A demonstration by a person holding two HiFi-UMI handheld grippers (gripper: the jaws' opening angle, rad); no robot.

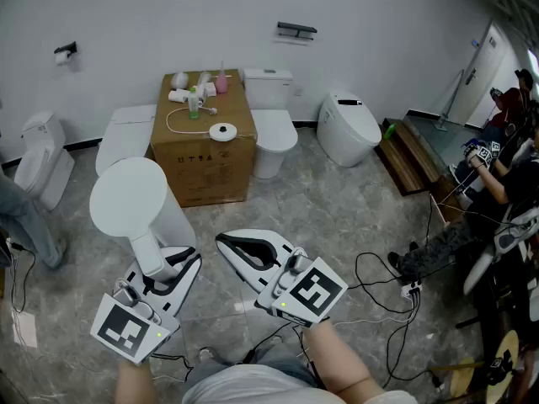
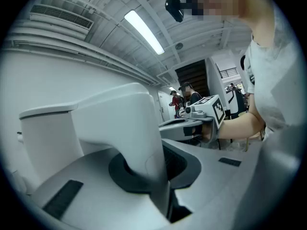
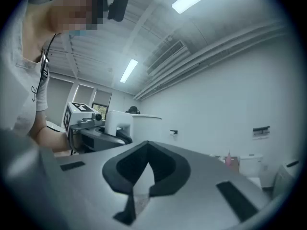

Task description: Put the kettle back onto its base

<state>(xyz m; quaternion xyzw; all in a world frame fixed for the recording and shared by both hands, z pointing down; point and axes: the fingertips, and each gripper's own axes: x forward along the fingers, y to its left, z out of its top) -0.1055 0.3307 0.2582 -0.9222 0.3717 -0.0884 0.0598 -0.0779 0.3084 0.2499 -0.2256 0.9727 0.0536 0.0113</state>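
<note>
The left claw [image 1: 174,263] is clamped on the handle [image 2: 132,128] of the white kettle [image 1: 128,199], holding it in the air above the floor. The right claw [image 1: 224,243] is pressed together and holds nothing. The round base [image 1: 222,130] sits on a cardboard box [image 1: 202,171], well apart from the kettle.

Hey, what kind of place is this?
Likely a mock bathroom in a lab or showroom, not a home one: several toilets stand along one wall, a cardboard box serves as a table, and cables trail across the floor.
</note>
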